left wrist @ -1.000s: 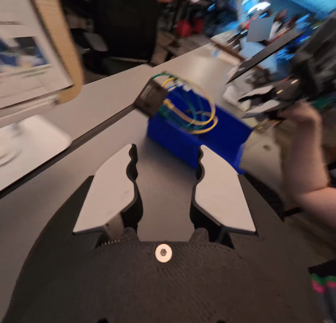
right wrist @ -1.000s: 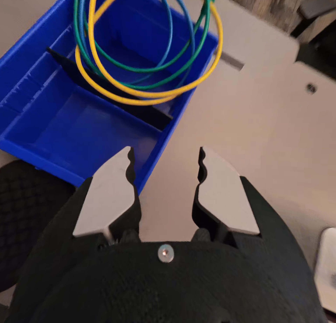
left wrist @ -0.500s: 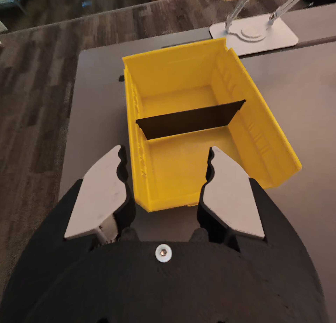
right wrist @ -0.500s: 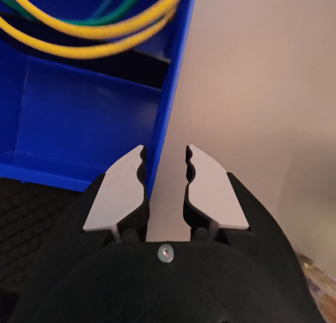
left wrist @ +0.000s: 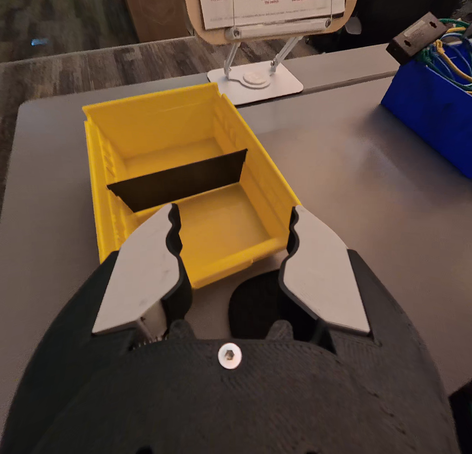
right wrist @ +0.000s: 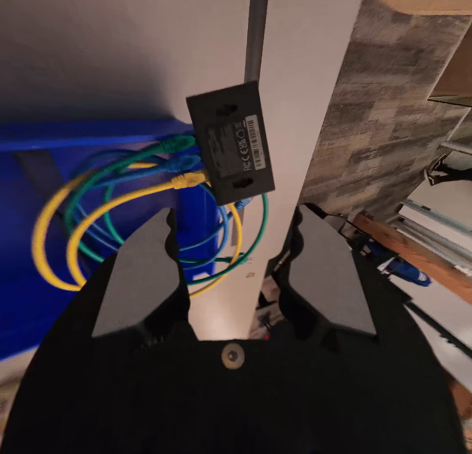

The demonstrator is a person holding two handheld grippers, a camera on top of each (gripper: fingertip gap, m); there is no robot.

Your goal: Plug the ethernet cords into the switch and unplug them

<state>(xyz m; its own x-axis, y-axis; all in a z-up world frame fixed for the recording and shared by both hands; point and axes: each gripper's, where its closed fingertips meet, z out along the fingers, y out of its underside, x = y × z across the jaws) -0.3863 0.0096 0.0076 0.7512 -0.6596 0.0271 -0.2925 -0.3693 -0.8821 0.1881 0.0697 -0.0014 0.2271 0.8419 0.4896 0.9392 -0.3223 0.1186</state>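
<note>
Left gripper (left wrist: 233, 233) with fingers spread wide and holding nothing, poised over the near end of a yellow bin (left wrist: 163, 125) on the grey bench (left wrist: 357, 186). Inside the bin, a black divider (left wrist: 178, 180) across the middle, both compartments bare. Behind the bin, a white stand (left wrist: 258, 84) carrying a printed sheet (left wrist: 270, 5). Off to the right, a blue bin (left wrist: 429, 120).

Right gripper (right wrist: 232, 233) likewise with fingers wide apart, gripping nothing. Just ahead of its tips, a black switch (right wrist: 229, 143) tilted, labelled underside toward the camera, at the edge of the blue bin; resting on the rim or propped otherwise, cannot tell. Three cords plugged into its left side: green cord (right wrist: 176, 143) at the top, blue cord (right wrist: 181, 163) in the middle, yellow cord (right wrist: 189, 180) at the bottom. Cords looping in coils over the bin and the bench, between the switch and the left finger. View somewhat blurred
</note>
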